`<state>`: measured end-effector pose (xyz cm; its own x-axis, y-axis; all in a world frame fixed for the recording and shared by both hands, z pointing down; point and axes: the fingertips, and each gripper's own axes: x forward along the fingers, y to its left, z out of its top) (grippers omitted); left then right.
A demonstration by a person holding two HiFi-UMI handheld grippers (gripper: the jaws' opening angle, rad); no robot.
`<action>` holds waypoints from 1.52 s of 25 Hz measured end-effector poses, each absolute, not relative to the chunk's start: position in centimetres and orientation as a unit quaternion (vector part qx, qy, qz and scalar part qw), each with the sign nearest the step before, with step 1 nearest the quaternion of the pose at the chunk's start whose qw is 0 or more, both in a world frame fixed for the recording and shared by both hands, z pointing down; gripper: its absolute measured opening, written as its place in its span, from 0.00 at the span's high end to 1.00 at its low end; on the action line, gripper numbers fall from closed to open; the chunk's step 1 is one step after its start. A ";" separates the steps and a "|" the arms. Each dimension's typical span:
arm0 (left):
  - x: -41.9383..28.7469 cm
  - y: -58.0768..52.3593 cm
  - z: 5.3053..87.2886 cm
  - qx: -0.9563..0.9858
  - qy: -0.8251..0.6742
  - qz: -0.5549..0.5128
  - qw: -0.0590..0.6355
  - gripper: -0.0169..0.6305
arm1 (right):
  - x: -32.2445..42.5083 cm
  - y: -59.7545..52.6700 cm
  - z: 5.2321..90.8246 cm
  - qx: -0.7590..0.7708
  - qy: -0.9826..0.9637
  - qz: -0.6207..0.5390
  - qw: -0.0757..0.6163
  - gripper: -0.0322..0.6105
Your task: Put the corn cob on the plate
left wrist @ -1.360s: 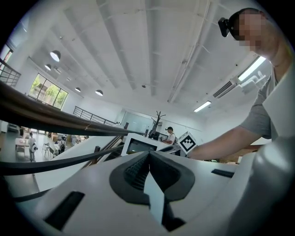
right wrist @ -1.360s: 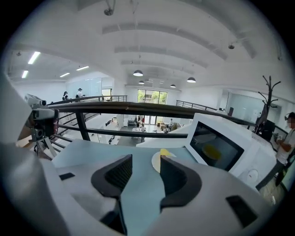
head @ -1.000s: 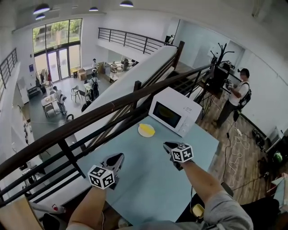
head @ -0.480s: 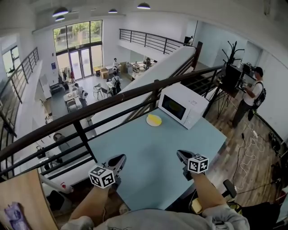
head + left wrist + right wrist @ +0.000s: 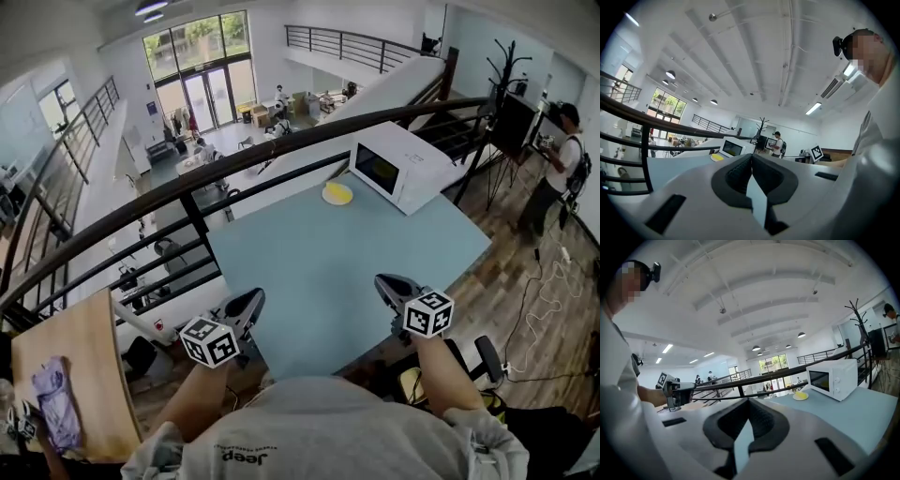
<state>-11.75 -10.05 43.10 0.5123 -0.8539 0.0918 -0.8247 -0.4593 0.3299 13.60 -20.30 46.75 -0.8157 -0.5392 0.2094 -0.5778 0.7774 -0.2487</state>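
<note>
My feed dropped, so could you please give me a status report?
Left gripper and right gripper shut, empty, at near table edge. Yellow item, likely the corn cob, on plate beside microwave. Nothing in the way.

The desk (image 5: 309, 272) lies bare from its near edge at 6 o'clock, where the left tongs (image 5: 251, 300) and right tongs (image 5: 386, 284) hang closed and empty, up to its far end. That leaves an open lane toward 12 o'clock. There the plate (image 5: 337, 194) sits, with the white microwave (image 5: 403, 167) just beside it at 1 o'clock, filling that corner. A dark railing (image 5: 192, 197) runs along the desk's edge from 9 to 12 o'clock and closes that side. The 3 o'clock edge stands open above the floor (image 5: 525, 272). A wooden desk (image 5: 84, 366) stands apart at 8 o'clock.
</note>
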 end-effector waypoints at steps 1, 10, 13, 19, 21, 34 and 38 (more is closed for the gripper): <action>-11.6 -9.2 42.9 0.851 -0.495 -0.044 0.168 0.94 | 13.8 -19.4 46.4 0.291 -0.943 0.150 0.061 0.92; -10.5 -6.3 40.6 0.863 -0.479 -0.054 0.153 0.94 | 14.4 -14.3 44.6 0.282 -0.946 0.154 0.037 0.92; -11.3 -6.0 39.9 0.874 -0.460 -0.055 0.148 0.94 | 13.6 -13.4 44.3 0.295 -0.942 0.154 0.034 0.92; -15.0 -5.5 39.3 0.892 -0.427 -0.052 0.139 0.94 | 9.3 -12.3 43.5 0.317 -0.934 0.161 0.027 0.92; -16.5 -5.2 39.5 0.895 -0.420 -0.057 0.138 0.94 | 7.7 -11.8 43.5 0.319 -0.933 0.163 0.027 0.92; -20.5 -7.0 40.0 0.902 -0.402 -0.079 0.140 0.94 | 4.0 -12.2 42.7 0.335 -0.929 0.156 0.035 0.92; -20.2 -6.8 39.8 0.902 -0.400 -0.082 0.140 0.94 | 4.7 -12.1 43.0 0.342 -0.926 0.155 0.044 0.92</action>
<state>-20.18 -6.84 39.77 0.6664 -0.7448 -0.0355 -0.6989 -0.6405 0.3184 4.69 -12.07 42.98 -0.7625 -0.6194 0.1867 -0.6464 0.7182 -0.2574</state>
